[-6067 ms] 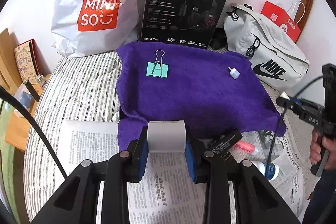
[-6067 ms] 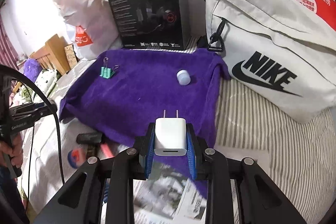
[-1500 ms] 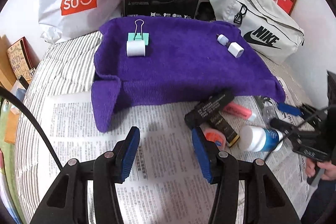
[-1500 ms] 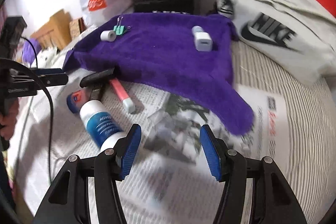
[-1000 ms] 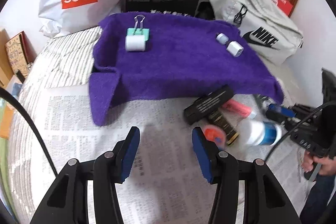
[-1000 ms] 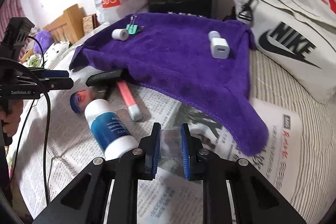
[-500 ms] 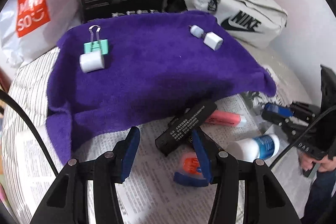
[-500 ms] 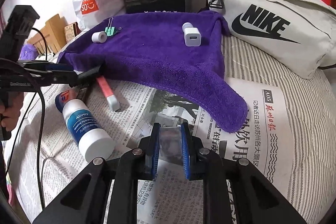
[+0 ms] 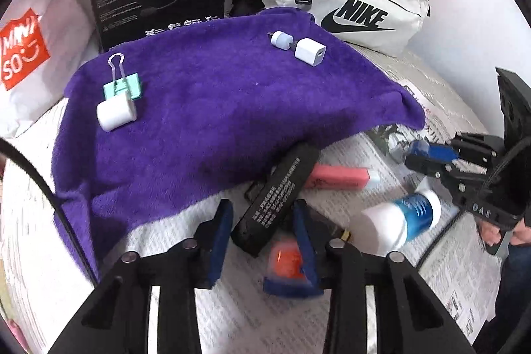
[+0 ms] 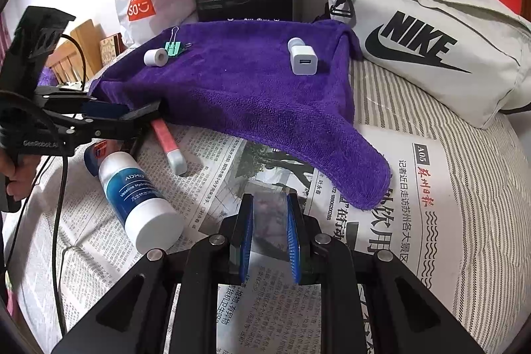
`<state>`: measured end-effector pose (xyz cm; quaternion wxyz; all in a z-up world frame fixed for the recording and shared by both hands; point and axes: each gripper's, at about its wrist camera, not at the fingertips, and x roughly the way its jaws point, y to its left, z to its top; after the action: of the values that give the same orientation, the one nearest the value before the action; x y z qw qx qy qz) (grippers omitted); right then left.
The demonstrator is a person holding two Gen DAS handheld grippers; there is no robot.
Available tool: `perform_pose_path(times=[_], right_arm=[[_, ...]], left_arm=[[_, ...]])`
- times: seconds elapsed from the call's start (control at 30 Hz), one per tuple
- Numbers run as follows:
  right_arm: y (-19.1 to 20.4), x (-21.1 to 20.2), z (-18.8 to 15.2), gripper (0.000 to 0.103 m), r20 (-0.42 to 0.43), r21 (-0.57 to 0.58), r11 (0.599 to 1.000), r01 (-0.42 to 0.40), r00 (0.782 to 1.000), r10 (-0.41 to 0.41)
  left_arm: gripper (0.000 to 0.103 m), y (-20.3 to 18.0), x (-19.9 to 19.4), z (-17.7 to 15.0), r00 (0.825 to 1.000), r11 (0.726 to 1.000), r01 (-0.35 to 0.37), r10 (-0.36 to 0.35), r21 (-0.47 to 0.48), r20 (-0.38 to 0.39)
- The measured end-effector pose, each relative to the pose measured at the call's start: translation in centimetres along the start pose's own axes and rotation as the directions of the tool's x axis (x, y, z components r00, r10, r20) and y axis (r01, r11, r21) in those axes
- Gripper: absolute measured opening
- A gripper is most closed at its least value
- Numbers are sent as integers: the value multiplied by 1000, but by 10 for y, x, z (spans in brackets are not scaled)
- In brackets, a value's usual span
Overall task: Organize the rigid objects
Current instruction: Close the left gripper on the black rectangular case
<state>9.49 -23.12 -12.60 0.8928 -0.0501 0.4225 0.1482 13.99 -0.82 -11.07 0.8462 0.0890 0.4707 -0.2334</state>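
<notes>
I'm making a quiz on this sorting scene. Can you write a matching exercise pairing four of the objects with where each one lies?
Things:
1. binder clip
2. charger
3. black box
4. bottle

Places:
A. on the newspaper, on its side
B. between the left gripper's open fingers
C. on the purple towel, beside a white roll
D. on the towel, beside a small white cap

Pairs: 1-C, 2-D, 3-B, 4-A

Left gripper (image 9: 262, 221) open, straddling black box (image 9: 277, 198) beside purple towel (image 9: 212, 108).
</notes>
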Motion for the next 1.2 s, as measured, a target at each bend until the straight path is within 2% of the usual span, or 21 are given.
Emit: perform_pose_path(times=[0.23,0.37,0.6,0.63,0.8,1.07,1.2], right_arm=[[0,0,0,19,0,-2,1000,3,1000,-3],[0,0,0,19,0,-1,1000,2,1000,-2],[-1,0,0,19,0,0,1000,0,1000,0],[0,0,0,19,0,0,1000,0,1000,0],[0,0,0,19,0,-3,1000,3,1000,-3],[-1,1,-1,20,-1,4,1000,-5,1000,5],[-5,-1,-1,18,-8,29,999,-37,999,37]], left_arm=[[28,31,-14,-29,999,997,-37,36,-63,-9],[28,38,-17,-30,999,997,-35,34,-70,-2],[27,22,-3,-17,996,995,-90,91,42,-19],[24,21,-4,-17,996,994,-91,92,53,-19],[24,19,-8,-23,995,993,-98,99,70,-11],[24,24,-7,-22,995,996,-93,93,-3,17],[23,27,-10,-22,996,995,-83,84,-48,10]])
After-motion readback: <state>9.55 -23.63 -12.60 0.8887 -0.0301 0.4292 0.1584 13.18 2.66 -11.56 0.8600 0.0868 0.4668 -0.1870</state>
